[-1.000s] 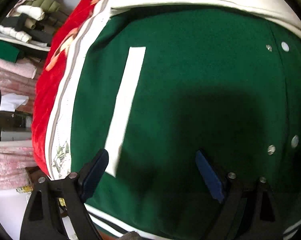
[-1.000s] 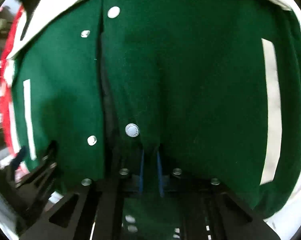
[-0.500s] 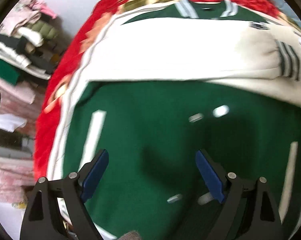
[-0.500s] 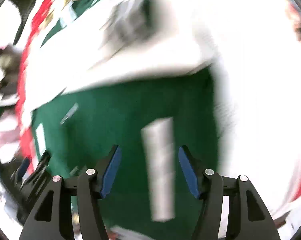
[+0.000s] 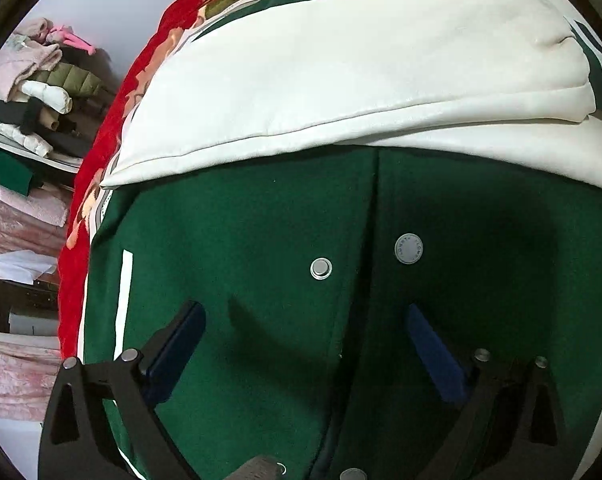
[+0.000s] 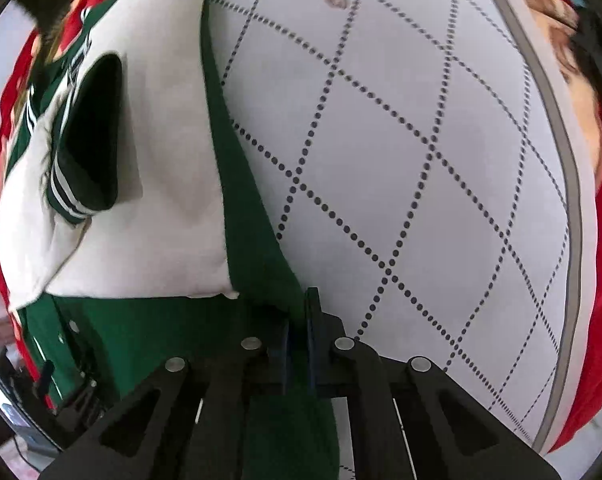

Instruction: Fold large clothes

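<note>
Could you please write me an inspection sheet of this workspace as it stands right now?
Surface: white quilted bedcover with dotted diamond lines and a red floral border.
Job's things: green varsity jacket lying front up, snaps showing; cream sleeve folded across its chest.
Clutter: nothing seen on the bedcover.
Tongs: left tongs opening over the jacket's front, nothing between them; right tongs closing on the jacket's green side edge, fabric between the pads.
Cables: nothing seen.
Surroundings: stacked folded clothes and pale wall beyond the bed's far side.
</note>
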`<state>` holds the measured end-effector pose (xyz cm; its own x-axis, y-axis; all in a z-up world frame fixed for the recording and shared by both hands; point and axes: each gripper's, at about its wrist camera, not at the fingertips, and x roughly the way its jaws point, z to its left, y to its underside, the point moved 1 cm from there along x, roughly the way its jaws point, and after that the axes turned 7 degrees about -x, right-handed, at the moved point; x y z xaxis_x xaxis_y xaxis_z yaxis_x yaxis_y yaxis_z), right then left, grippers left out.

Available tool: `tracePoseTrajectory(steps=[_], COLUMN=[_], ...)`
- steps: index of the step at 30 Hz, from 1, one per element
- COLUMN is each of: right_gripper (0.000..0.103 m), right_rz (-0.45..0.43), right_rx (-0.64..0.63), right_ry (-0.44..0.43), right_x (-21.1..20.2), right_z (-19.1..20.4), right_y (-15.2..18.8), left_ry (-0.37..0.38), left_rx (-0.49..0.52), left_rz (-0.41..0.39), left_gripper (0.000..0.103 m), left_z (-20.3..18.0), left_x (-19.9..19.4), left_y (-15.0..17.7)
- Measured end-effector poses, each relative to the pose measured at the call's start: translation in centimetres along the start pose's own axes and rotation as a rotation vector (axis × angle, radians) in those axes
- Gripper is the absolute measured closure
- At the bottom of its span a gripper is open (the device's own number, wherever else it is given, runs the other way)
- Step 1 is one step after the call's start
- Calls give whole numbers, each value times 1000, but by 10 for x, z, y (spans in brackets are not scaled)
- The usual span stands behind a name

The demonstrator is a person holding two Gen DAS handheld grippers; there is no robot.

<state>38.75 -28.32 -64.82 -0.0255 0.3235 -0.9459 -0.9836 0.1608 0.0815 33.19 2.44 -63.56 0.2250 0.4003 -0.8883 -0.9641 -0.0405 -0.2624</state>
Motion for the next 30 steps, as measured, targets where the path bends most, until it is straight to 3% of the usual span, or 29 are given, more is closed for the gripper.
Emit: tracePoseTrajectory(steps=[2,3,4,6,10,12,17,18,22,28,30], right_gripper=[90,78,55,29,28,28,28,28,28,28,28], right_rz=[29,39,44,17,27,52,72,72,61,116,114], right_rx=[-26,-34,-43,-59,-115,-115,-77,-79,-101,-129,-143], right_ry=[-36,-41,-43,-70,-38,-1,28,34,83,91,104], right_x=[-6,-9,-14,-33,-51,-58,-86,-86,-105,-95,-104], right_z=[-8,-8,-11,-27,-37,-48,-73,-63,-93,-151,-176], right_y=[0,2,3,8,33,30,71,70,84,74,73], left_ry=[2,8,15,42,99,41,-111,-140,-204,-119,-122], left_rx=[-8,-21,-37,-66,-114,-113,-26,10,152,191,218], left_rz=[6,10,13,9,19,12,-59,-68,-90,-8,-1], left_gripper=[0,0,0,0,0,0,0,0,0,0,0], left_z=[-1,-1,0,1,9,14,11,2,-41,-105,-136], left_x=[0,0,2,3,0,-12,-75,-92,-139,-185,-193], left_y=[-2,-3,-3,-2,2,7,48,63,116,164,175])
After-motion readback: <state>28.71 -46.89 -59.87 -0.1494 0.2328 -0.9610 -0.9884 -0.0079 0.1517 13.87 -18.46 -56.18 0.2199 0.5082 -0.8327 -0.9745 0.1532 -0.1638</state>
